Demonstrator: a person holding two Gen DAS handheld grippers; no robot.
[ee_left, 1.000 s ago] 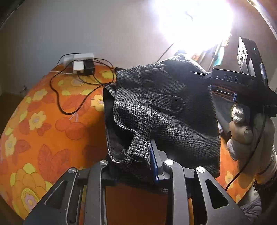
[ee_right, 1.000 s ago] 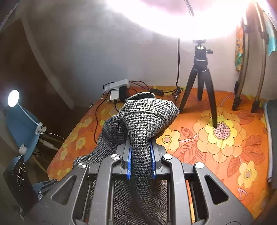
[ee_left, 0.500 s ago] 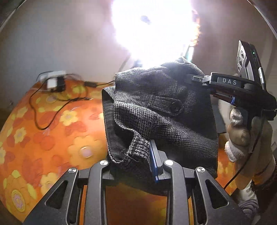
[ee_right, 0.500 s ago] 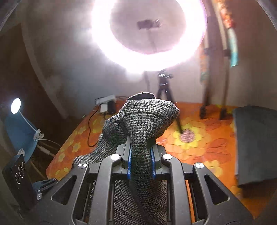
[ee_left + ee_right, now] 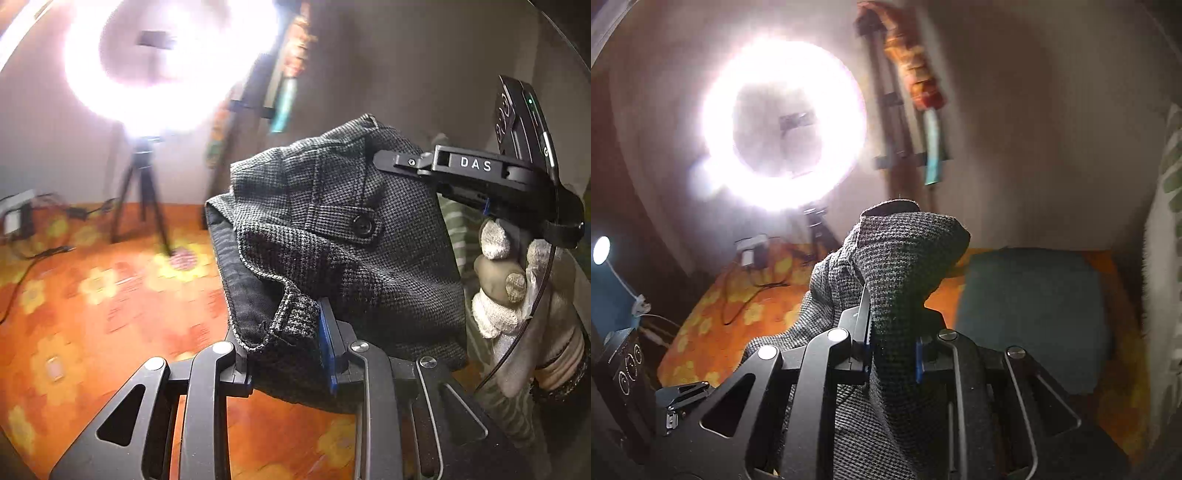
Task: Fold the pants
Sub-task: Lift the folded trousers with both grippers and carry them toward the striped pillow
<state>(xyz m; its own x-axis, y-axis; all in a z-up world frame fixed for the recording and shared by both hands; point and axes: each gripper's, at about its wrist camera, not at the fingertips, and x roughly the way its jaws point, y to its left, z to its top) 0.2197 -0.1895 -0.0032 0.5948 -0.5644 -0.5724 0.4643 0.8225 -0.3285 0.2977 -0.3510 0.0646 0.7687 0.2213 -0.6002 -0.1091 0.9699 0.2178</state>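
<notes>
Tweed pants (image 5: 332,236), L gripper (image 5: 284,350) + R gripper (image 5: 892,350) clamped

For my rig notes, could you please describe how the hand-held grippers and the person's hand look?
Both hand-held grippers, left and right, are black metal linkages with silver pivot bolts and blue finger pads. The right one carries white "DAS" lettering, a thin black cable and a green light. The right hand wears a grey-white knit glove.

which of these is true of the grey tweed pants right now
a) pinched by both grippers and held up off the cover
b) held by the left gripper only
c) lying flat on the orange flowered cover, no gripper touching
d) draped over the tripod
a: the left gripper is shut on the pants at the waistband, and the right gripper clamps another bunch of the fabric, with the orange flowered cover visible underneath.
</notes>
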